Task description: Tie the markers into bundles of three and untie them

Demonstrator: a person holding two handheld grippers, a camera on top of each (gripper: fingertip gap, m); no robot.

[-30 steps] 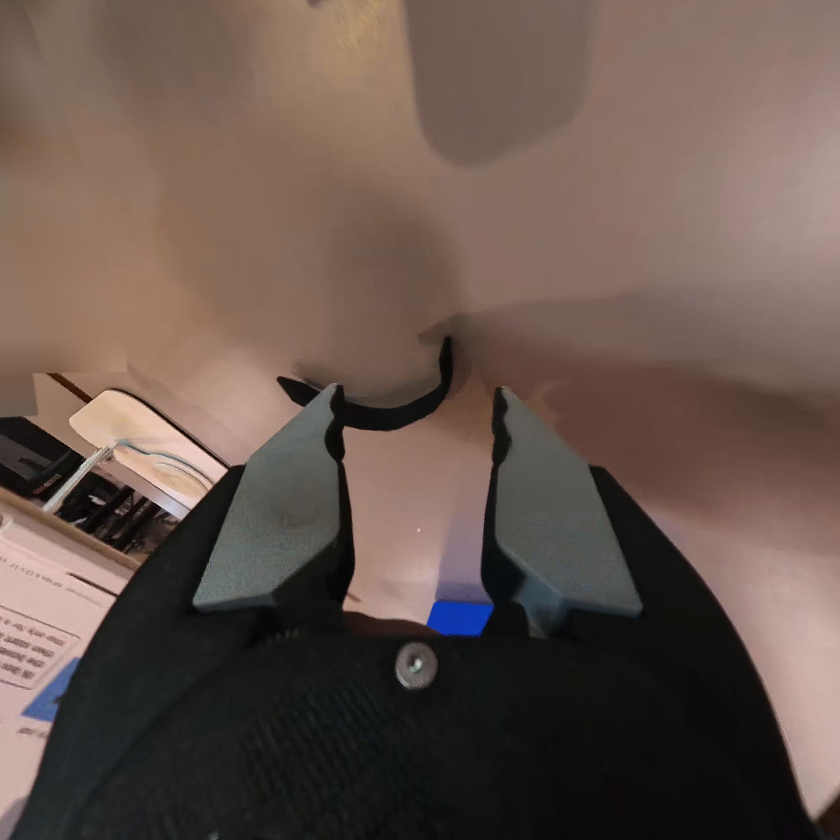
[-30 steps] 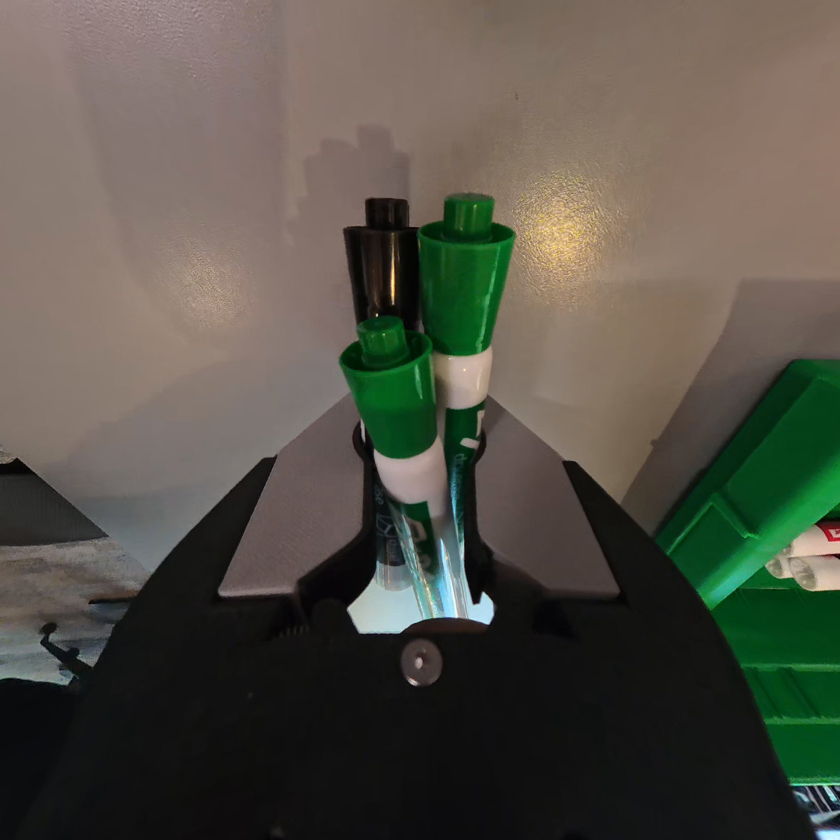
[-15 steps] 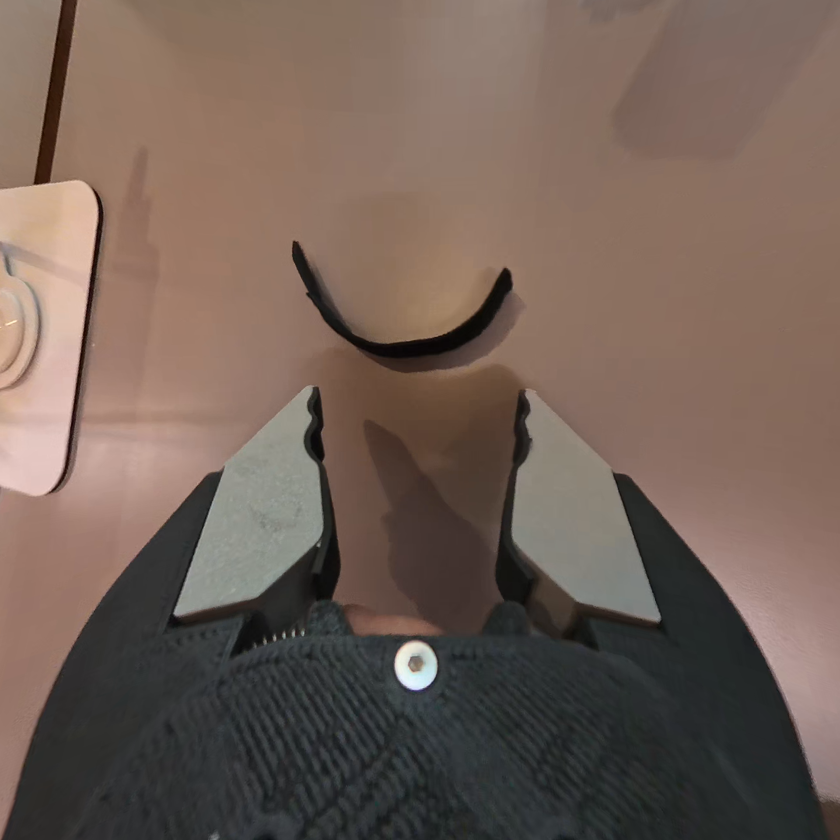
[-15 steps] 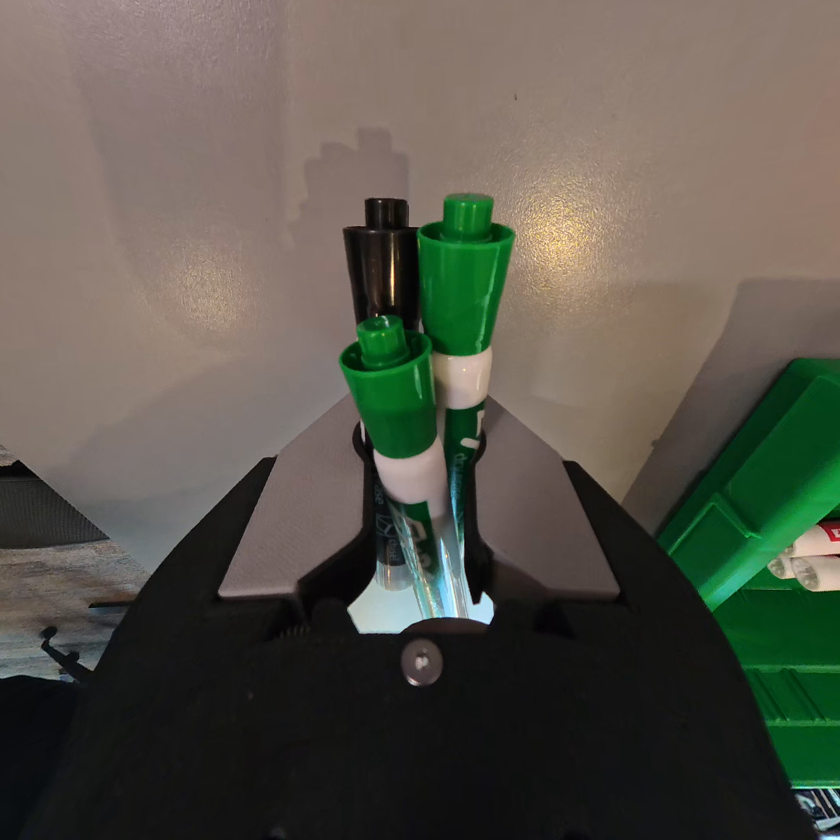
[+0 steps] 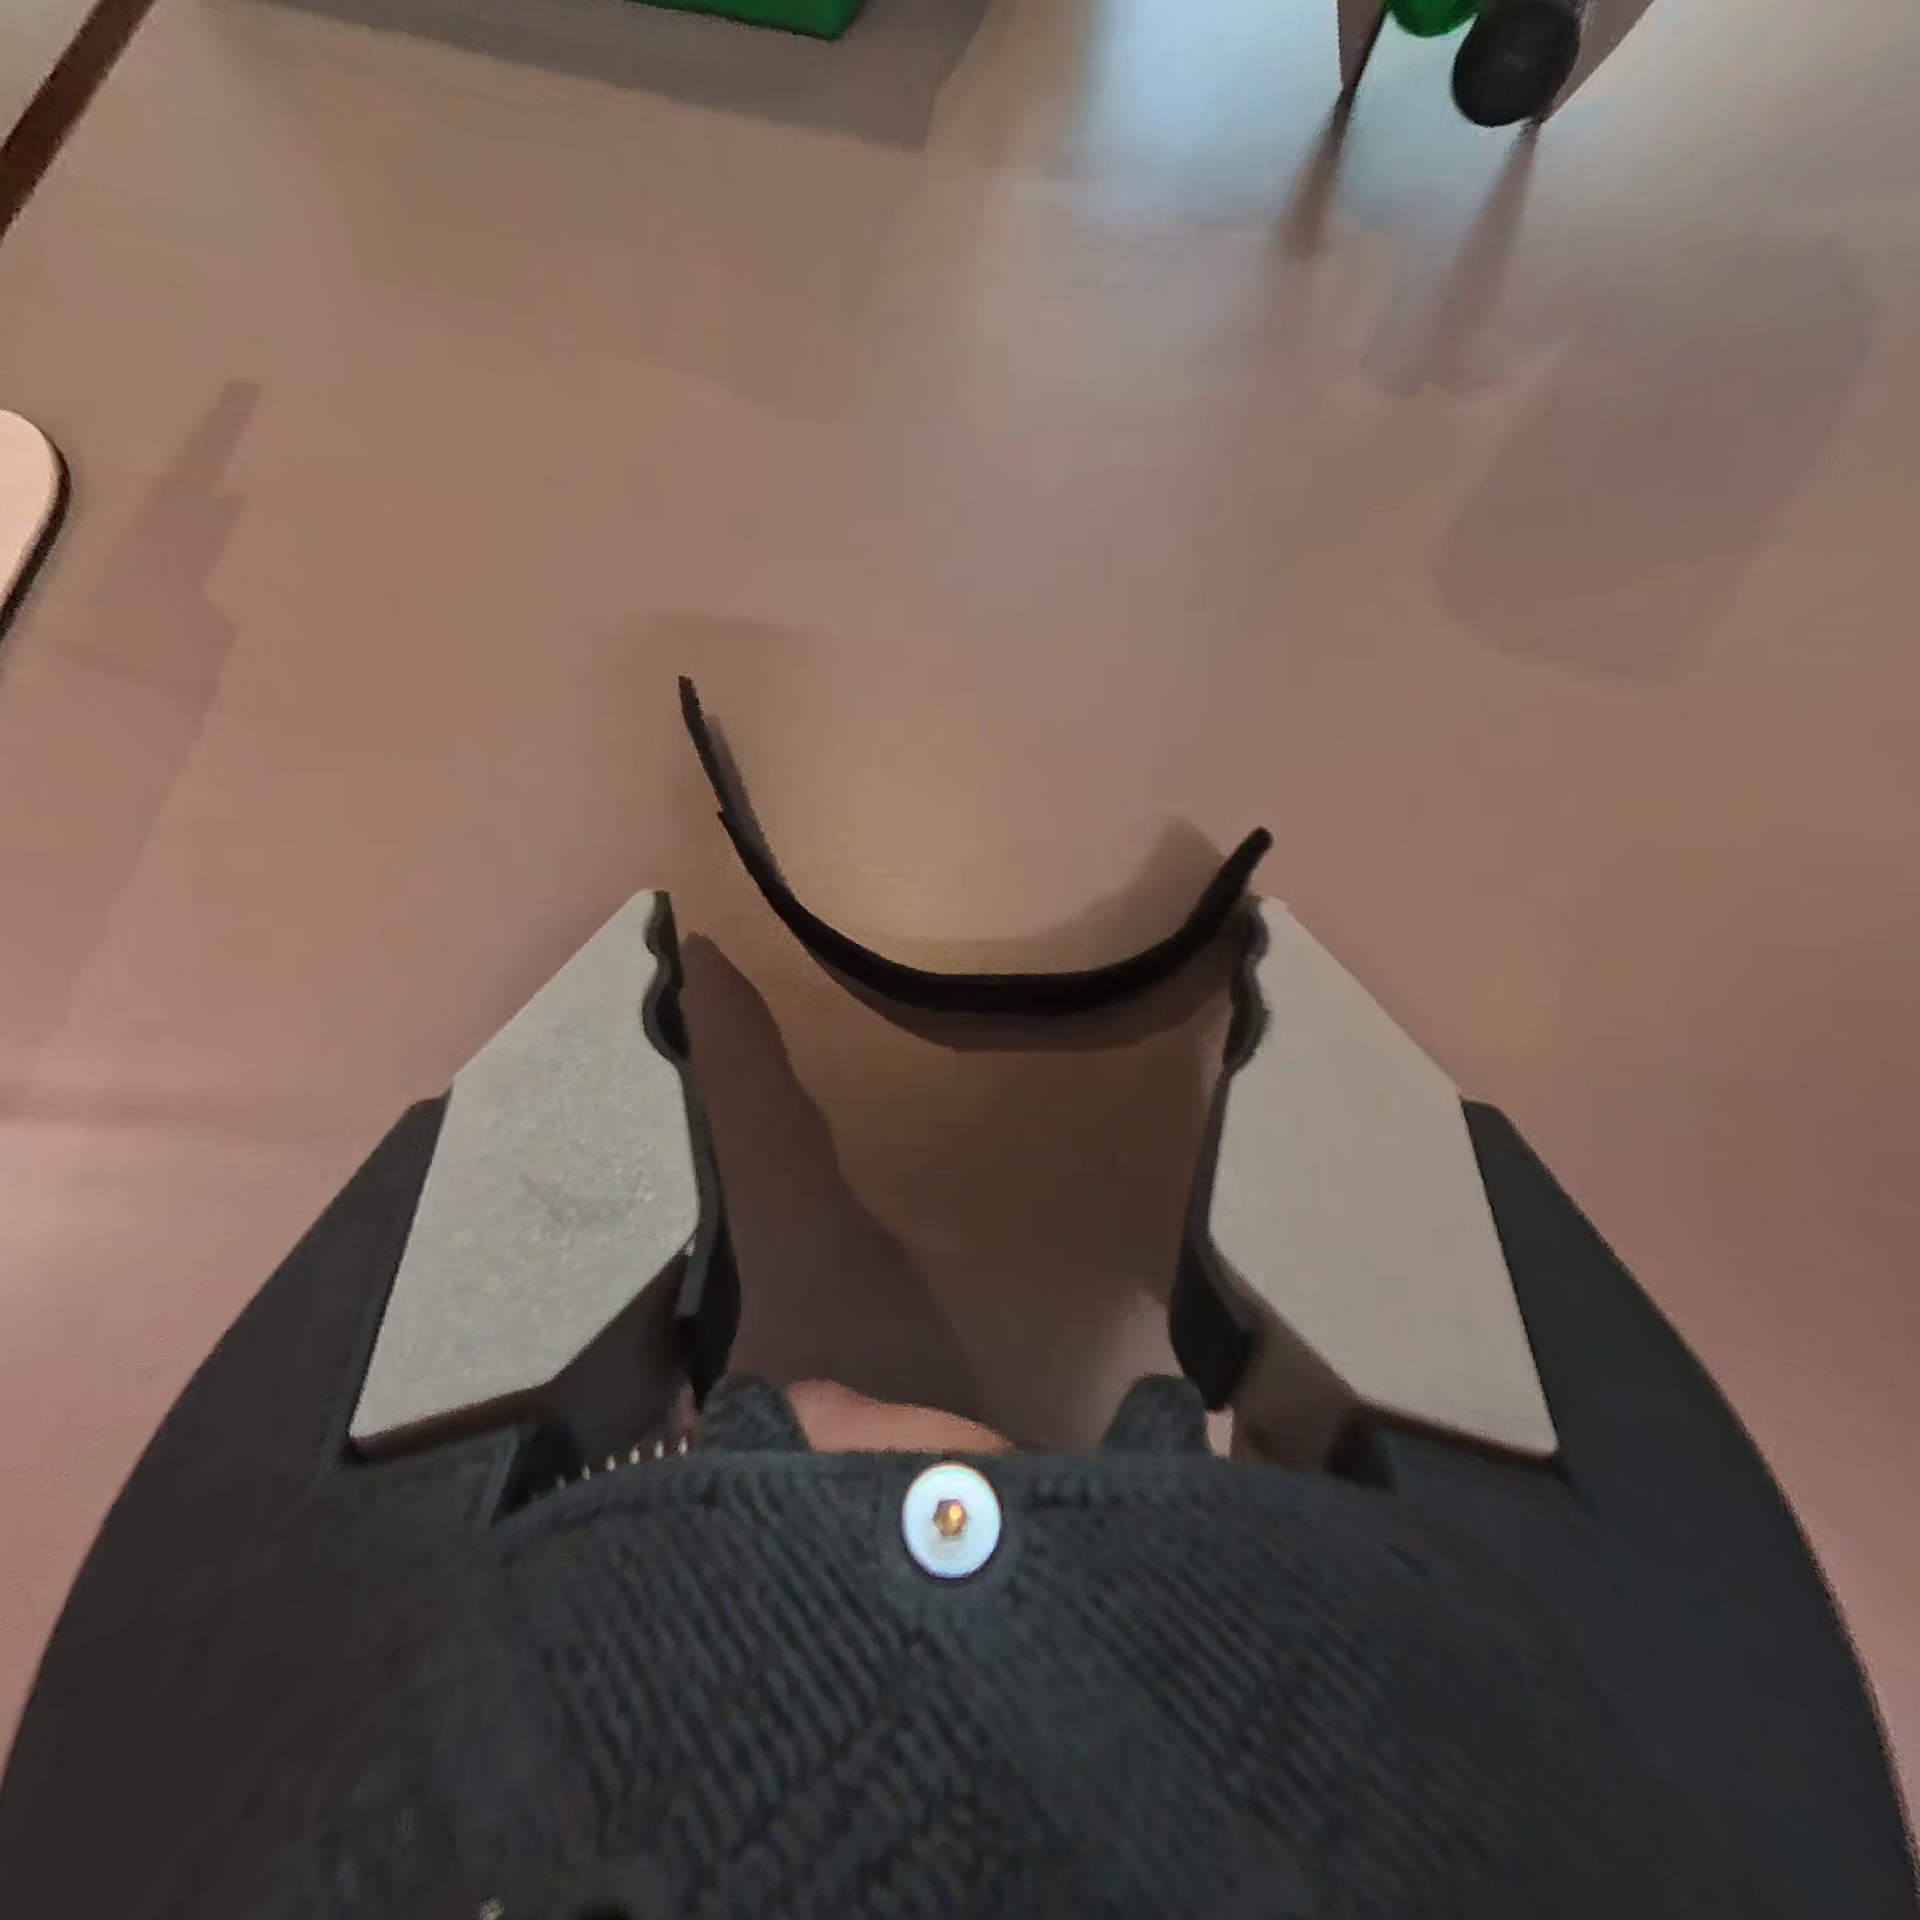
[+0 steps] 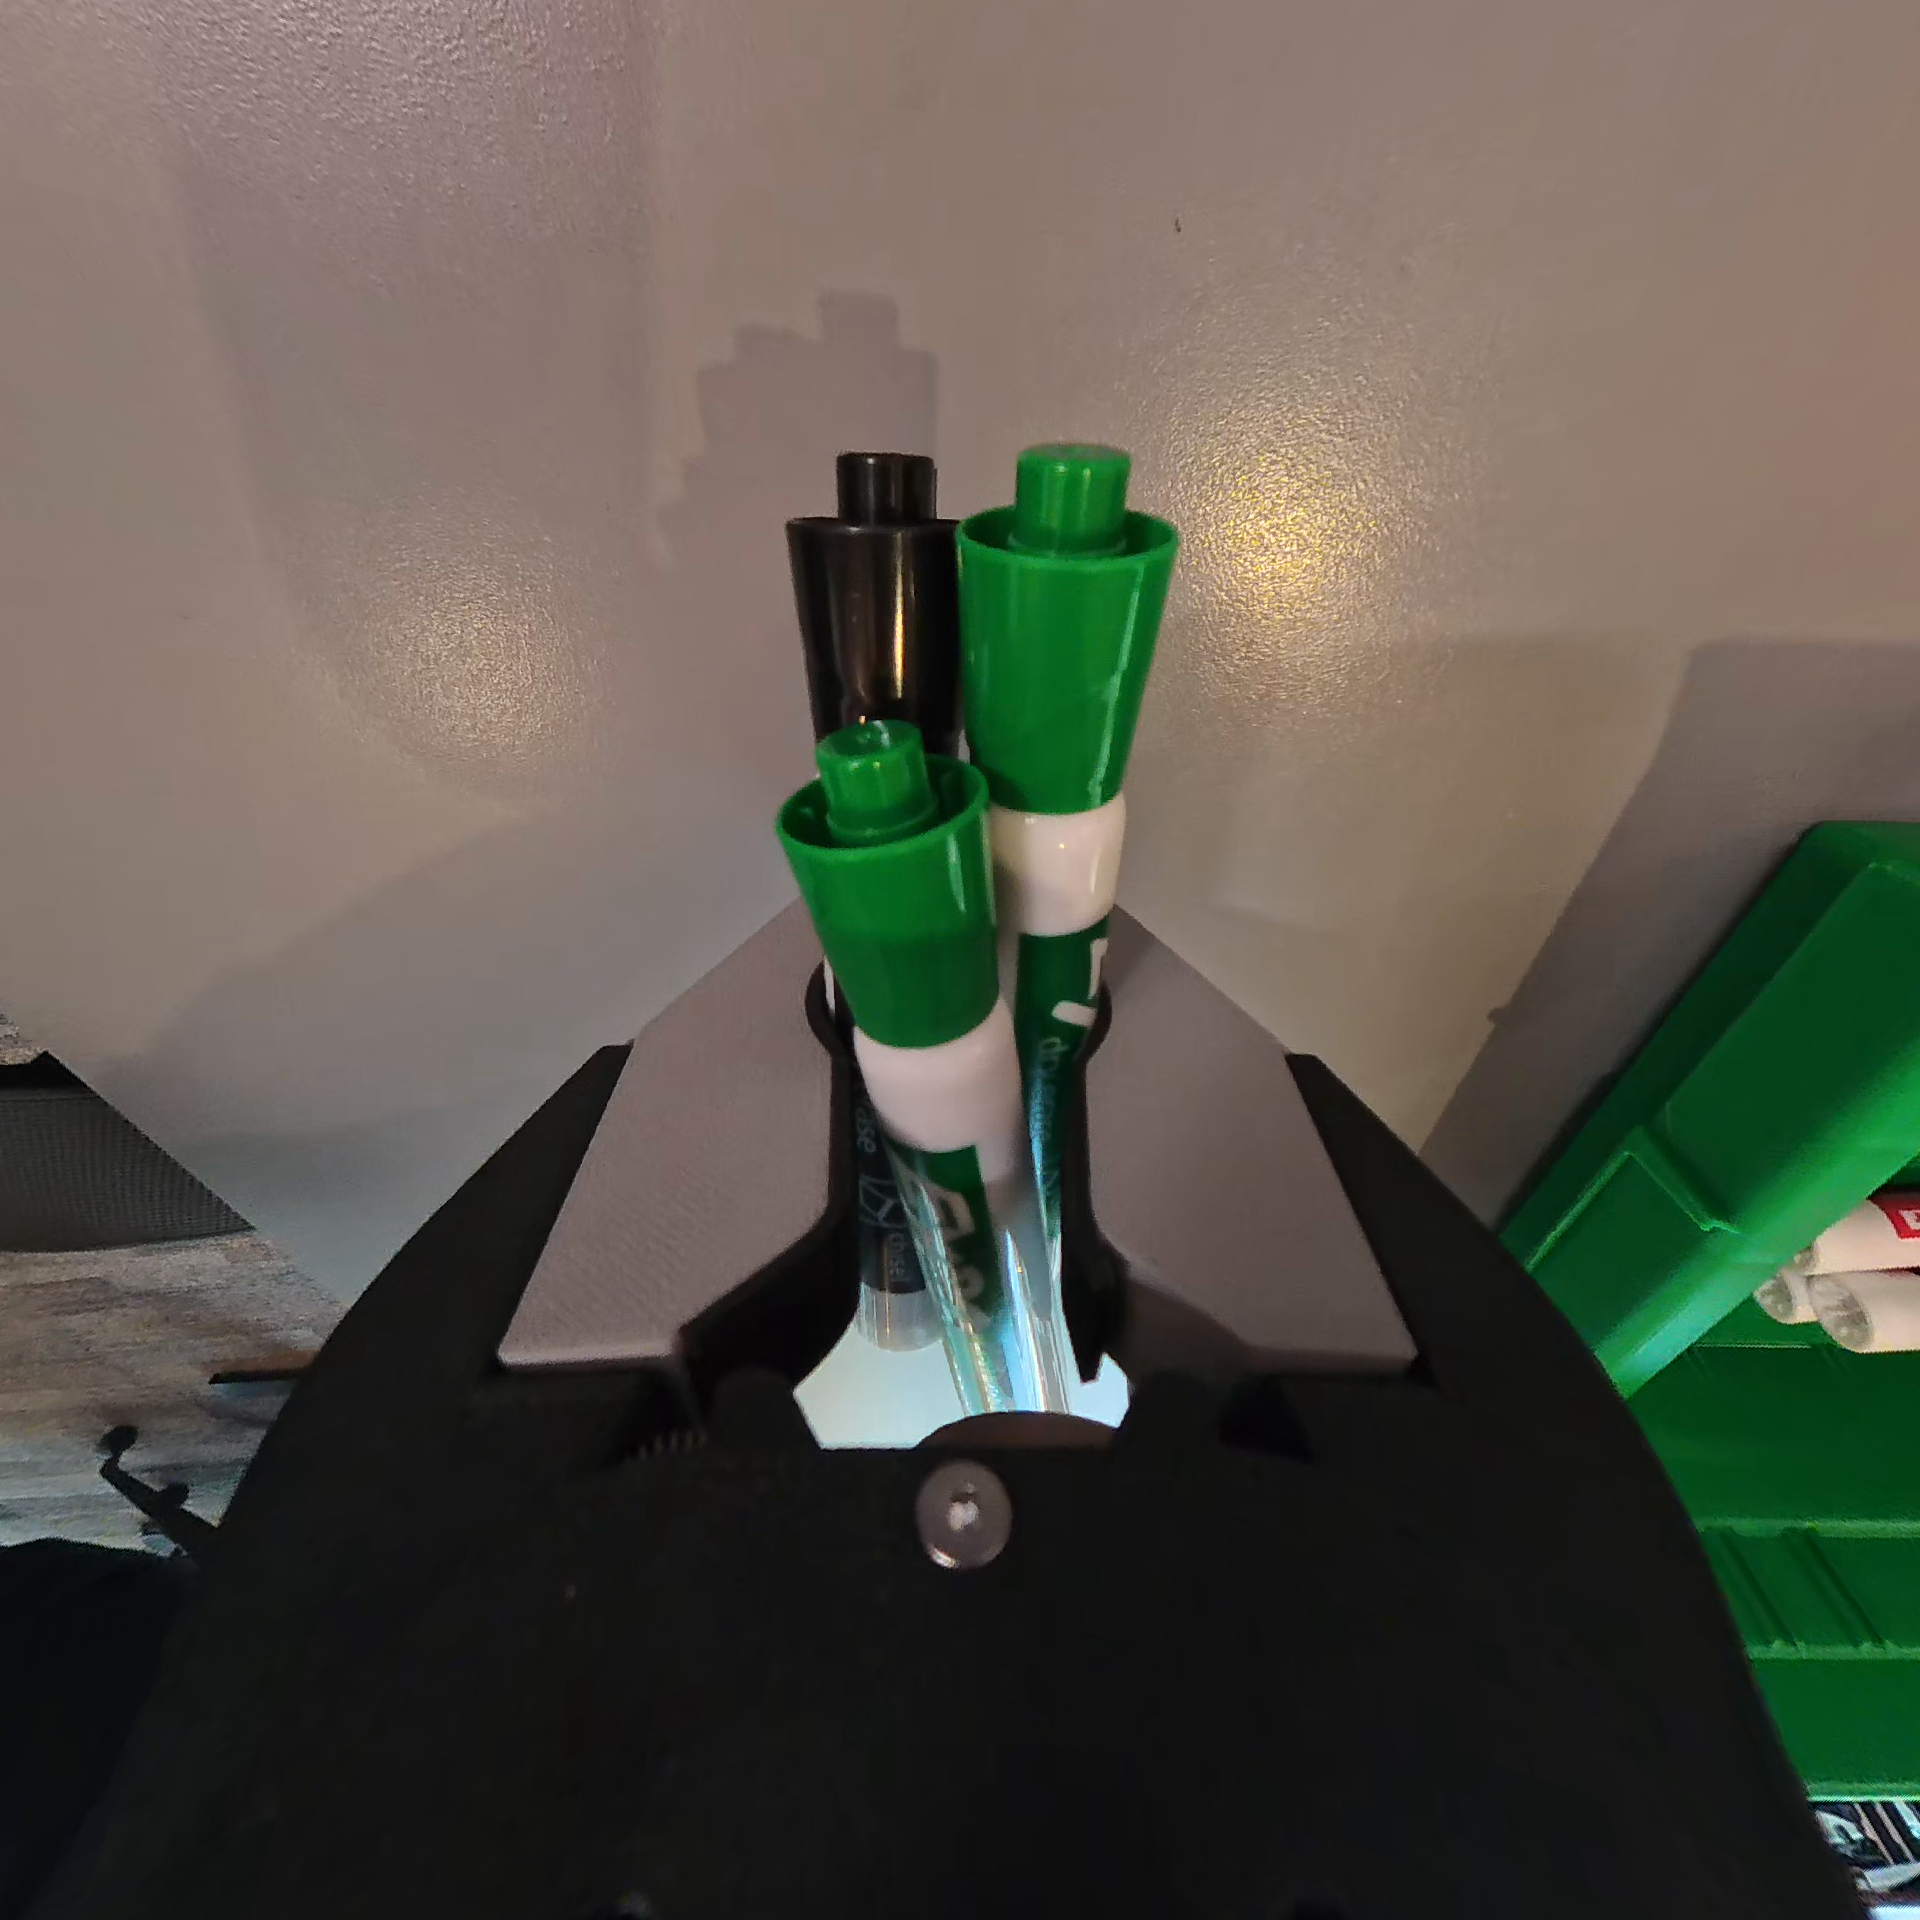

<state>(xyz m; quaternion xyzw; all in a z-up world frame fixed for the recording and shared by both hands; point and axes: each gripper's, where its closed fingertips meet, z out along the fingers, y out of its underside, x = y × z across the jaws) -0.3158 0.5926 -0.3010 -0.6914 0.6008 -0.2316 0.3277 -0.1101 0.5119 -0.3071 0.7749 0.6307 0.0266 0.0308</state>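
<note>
My left gripper point(image 5: 956, 914) is wide open and holds nothing. A black strap point(image 5: 987, 987) lies curved on the pinkish table point(image 5: 416, 727) between and just ahead of its fingertips. The strap's right end lies close to the right fingertip point(image 5: 1257, 935). My right gripper point(image 6: 961, 997) is shut on three upright markers: a green-capped one in front point(image 6: 894, 894), a taller green-capped one point(image 6: 1060, 665) and a black-capped one point(image 6: 873, 623) behind. The marker ends point(image 5: 1496, 42) also show blurred at the top right of the left wrist view.
A green bin point(image 6: 1766, 1143) stands tilted at the right, with white markers point(image 6: 1849, 1278) inside. Part of it shows at the top of the left wrist view point(image 5: 748, 16). A pale board point(image 5: 21, 509) lies at the table's left edge. The gap from one gripper's tips to the other's is roughly 25 centimeters.
The strap was at my left fingertips a second ago and now lies free on the table. The left jaws have opened wider and hover over it. The right gripper and markers have not moved.
</note>
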